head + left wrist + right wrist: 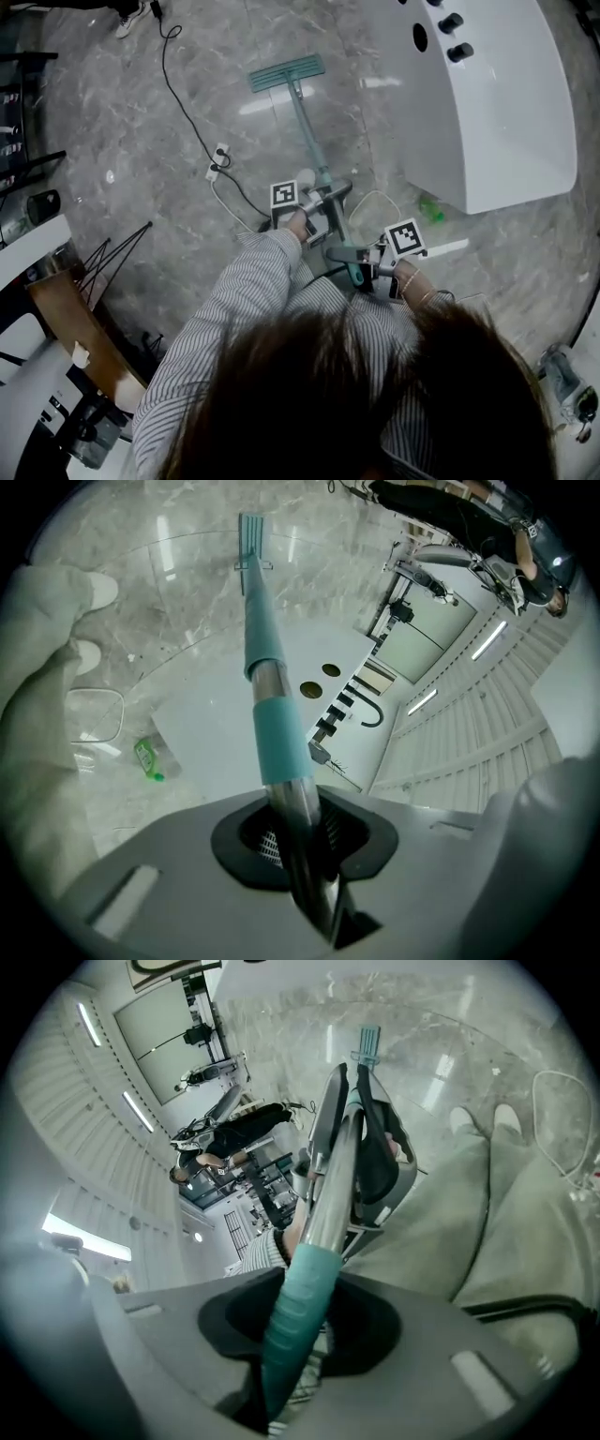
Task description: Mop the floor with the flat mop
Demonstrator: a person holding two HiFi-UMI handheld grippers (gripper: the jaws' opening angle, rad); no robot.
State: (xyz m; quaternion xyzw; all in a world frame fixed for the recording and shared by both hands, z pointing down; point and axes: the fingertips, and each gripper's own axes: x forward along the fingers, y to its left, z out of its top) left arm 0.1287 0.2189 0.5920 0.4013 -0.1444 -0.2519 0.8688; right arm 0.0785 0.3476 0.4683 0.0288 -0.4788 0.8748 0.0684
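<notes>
mop head (287, 72) on floor (141, 122) ahead | power strip (217, 159) left of pole (309, 131) | bottle (430, 208) right

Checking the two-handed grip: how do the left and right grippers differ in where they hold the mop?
The left gripper clamps the bare metal section of the mop pole; the right gripper clamps its teal ribbed grip. The left gripper sits farther down, toward the mop head; the right gripper holds the top end, nearer the person. Both are shut on the same pole.

Marble floor (141, 122), mop head (287, 72) on it, pwr strip (217, 161), green bottle (430, 208)
</notes>
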